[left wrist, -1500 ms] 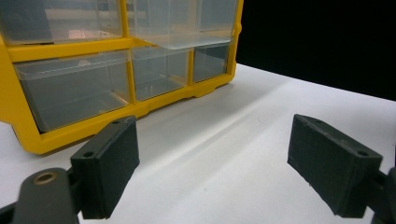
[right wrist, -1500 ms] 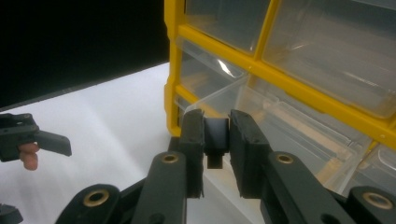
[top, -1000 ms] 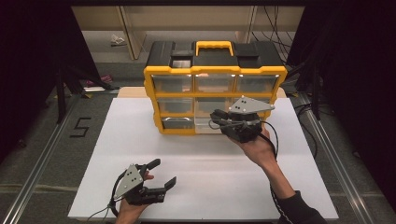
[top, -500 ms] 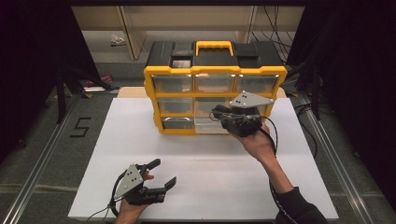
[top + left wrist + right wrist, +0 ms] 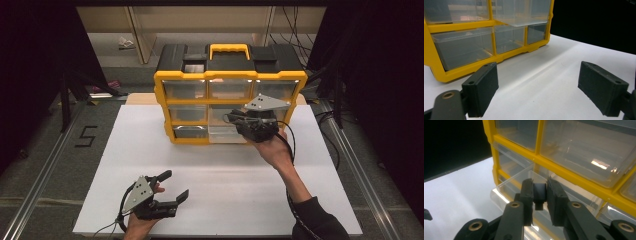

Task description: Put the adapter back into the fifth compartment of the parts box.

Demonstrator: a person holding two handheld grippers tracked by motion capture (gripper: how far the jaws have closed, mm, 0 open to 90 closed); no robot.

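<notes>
Right gripper view, held thing: a small black block (image 5: 539, 192) sits clamped between the right tool's (image 5: 540, 202) pads, over an open clear drawer (image 5: 519, 178).
Drawer: pulled out of the middle row of the yellow organizer (image 5: 230, 107), near its centre column.
Right tool: jaws narrow, pressed on the block; in the high view it (image 5: 235, 120) is at the organizer's front.
Organizer: stands upright at the far part of the white counter (image 5: 220, 195), black top with a yellow handle (image 5: 228, 49).
Left tool: (image 5: 172, 187) jaws wide, nothing between them, low over the counter's near edge, well apart from the organizer.
</notes>
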